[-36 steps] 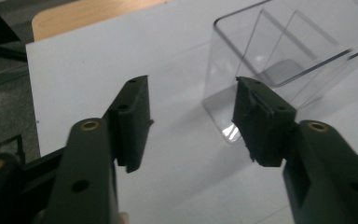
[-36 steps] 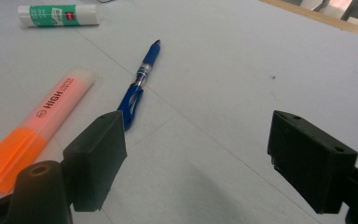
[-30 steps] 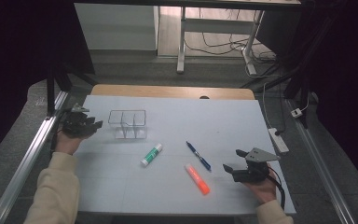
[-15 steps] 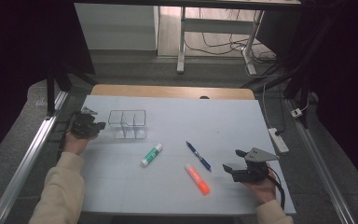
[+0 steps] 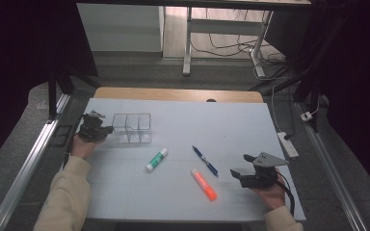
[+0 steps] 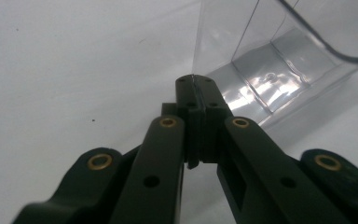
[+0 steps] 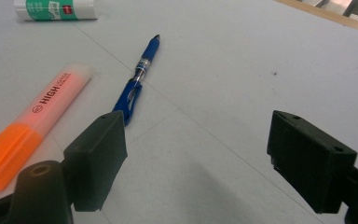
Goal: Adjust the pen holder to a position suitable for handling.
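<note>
High view, with both gripper views. The left gripper point(image 5: 107, 130) sits at the left end of a clear plastic organizer point(image 5: 134, 128), which stands upright on the white tabletop point(image 5: 231, 130) toward its far left part; thin partitions divide the organizer into compartments. In the left gripper view the two black jaws have just been closing and now meet on the thin edge of the organizer's point(image 6: 279, 56) end wall, which rises from between their pads, so that the left gripper point(image 6: 197, 91) is clamped on that wall. The person's left hand point(image 5: 82, 145) holds this gripper from the near side, a cream sleeve point(image 5: 62, 197) covering the forearm. The right gripper point(image 5: 237, 167) rests low over the near right part of the tabletop, held in the right hand point(image 5: 270, 192), well apart from the organizer. In the right gripper view its jaws stand wide apart with bare tabletop between them and nothing held; the right gripper point(image 7: 193, 154) faces three loose items. An orange highlighter point(image 5: 204, 184) lies nearest it, a blue pen point(image 5: 205, 160) lies just beyond, and a white and green glue stick point(image 5: 156, 160) lies farther left, nearer the organizer. None of these three touches another or either gripper.
</note>
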The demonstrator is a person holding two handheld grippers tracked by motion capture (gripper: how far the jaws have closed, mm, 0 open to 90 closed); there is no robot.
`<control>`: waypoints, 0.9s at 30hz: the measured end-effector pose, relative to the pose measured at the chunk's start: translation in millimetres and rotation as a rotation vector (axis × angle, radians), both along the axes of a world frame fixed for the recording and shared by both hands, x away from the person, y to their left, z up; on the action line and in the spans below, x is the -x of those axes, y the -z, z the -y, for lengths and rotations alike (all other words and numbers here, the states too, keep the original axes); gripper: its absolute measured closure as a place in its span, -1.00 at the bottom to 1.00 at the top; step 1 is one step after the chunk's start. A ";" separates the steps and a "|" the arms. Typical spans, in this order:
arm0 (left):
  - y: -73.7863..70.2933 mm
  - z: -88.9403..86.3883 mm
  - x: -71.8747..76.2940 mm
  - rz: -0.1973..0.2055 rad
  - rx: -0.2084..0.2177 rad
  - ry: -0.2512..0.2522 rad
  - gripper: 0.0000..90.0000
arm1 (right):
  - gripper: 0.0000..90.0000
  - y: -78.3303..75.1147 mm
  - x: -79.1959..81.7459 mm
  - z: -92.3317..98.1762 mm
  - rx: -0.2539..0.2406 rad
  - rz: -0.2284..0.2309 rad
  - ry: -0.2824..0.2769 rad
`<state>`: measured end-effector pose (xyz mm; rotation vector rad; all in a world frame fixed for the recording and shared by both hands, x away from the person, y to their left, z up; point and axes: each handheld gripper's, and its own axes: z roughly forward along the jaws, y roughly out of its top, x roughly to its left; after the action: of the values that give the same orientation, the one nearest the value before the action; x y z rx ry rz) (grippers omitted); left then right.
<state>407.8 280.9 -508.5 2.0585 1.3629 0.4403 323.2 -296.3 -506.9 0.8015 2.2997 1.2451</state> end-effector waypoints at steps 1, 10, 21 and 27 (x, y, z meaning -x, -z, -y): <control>0.3 0.2 -0.3 -0.002 0.002 0.000 0.98 | -0.56 0.0 0.0 -0.1 0.000 0.000 0.000; 1.8 5.9 -3.5 0.000 -0.009 0.016 0.98 | -0.56 0.3 -0.3 -0.1 0.001 0.000 -0.001; 2.9 9.6 -6.0 -0.009 0.000 0.018 0.98 | -0.56 0.7 -0.6 -0.5 0.005 -0.003 -0.001; 2.5 15.6 -8.1 -0.011 -0.003 0.037 0.98 | -0.56 0.9 -0.8 -0.6 0.008 -0.006 -0.001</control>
<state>415.9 265.3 -511.0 2.0879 1.3288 0.4158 324.0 -295.7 -507.8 0.8027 2.3086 1.2346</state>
